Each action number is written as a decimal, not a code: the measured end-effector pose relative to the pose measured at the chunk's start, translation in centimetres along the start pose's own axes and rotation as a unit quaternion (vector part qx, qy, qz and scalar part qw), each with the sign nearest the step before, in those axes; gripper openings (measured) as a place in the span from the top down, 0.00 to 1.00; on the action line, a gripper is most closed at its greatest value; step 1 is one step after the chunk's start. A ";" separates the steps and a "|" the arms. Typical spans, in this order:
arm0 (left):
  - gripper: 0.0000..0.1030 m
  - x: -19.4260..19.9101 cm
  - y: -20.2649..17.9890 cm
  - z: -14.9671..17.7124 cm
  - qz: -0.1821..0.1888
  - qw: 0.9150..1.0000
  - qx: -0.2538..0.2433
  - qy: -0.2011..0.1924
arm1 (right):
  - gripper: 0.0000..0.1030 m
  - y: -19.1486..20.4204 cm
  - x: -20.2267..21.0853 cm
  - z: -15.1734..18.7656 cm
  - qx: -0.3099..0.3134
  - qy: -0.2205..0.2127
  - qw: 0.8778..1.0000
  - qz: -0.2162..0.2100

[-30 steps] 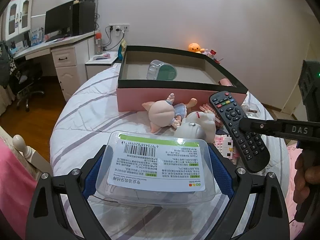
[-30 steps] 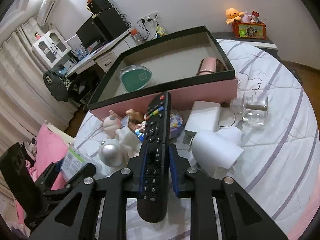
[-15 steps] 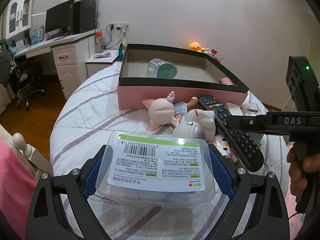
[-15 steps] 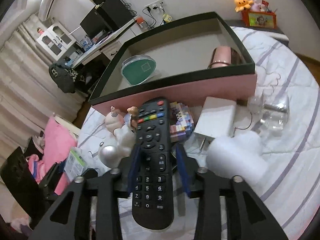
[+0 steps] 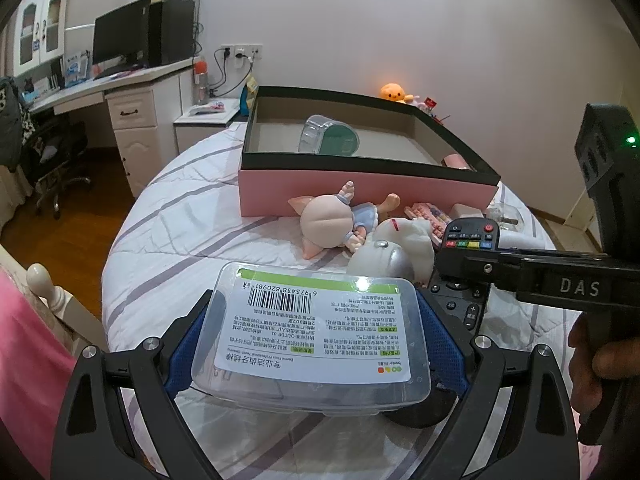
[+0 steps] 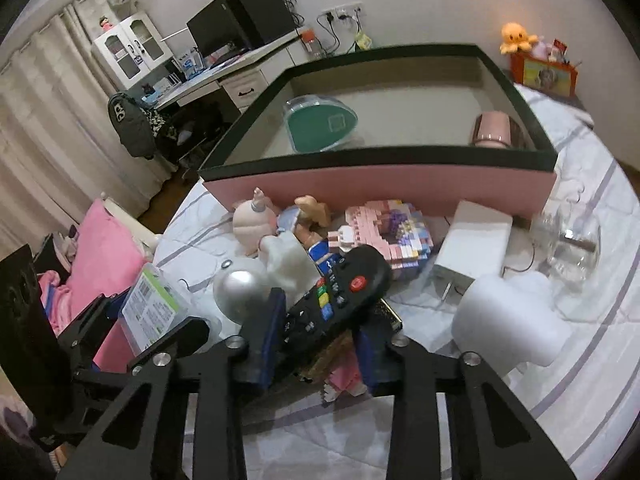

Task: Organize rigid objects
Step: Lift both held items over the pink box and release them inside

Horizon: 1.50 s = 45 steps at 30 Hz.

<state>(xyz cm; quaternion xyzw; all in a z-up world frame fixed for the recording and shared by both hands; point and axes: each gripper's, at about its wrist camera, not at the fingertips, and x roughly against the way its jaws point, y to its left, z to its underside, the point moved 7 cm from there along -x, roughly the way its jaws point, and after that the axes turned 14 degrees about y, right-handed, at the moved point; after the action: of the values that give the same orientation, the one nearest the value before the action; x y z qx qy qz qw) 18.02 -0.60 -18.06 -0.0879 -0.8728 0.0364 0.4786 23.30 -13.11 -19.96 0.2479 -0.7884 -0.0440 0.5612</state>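
Note:
My left gripper [image 5: 316, 344] is shut on a clear plastic floss box [image 5: 316, 332] with a white label, held above the bed. My right gripper [image 6: 320, 340] has opened around a black remote [image 6: 332, 300], which lies tilted between the pads on the pile of toys; the remote also shows in the left wrist view [image 5: 470, 240]. The pink box with a dark rim [image 6: 380, 188] stands behind the pile and holds a green-lidded clear case [image 6: 320, 126] and a pink cup [image 6: 494, 130].
In front of the box lie a pig doll [image 5: 332, 224], a silver-headed white figure [image 5: 392, 256], a pink brick model [image 6: 384, 232], a white charger [image 6: 476, 248], a white foam piece [image 6: 512, 316] and a glass jar [image 6: 572, 244]. A desk [image 5: 120, 92] stands at the left.
The right gripper has come down and back toward the toy pile and its pads have spread, so the remote now lies tilted on the toys. The left gripper holds still.

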 end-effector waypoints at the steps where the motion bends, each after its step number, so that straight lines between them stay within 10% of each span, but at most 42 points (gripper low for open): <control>1: 0.08 0.0 0.0 0.0 0.000 1.000 0.000 0.000 | 0.72 0.1 0.2 0.0 0.000 -0.005 1.000 -0.004; 19: 0.08 3.2 1.0 -3.5 -0.011 0.999 0.002 -0.050 | 0.87 -0.7 5.7 -1.2 -0.036 -0.073 0.993 -0.079; 36: 0.08 5.3 -0.3 -14.9 -0.025 0.990 -0.044 -0.132 | 0.88 -0.1 13.3 -10.1 0.013 -0.165 0.986 -0.036; 45: 0.08 0.4 -1.4 -21.3 -0.022 0.993 -0.049 -0.110 | 0.88 -3.3 10.1 -16.2 -0.001 -0.148 0.989 0.011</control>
<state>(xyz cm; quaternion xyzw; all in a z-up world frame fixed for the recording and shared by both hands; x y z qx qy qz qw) 35.60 -2.30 -6.03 -0.0877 -0.9225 -0.0070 0.3760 36.65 -17.07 -6.51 0.2293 -0.8657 -0.0746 0.4388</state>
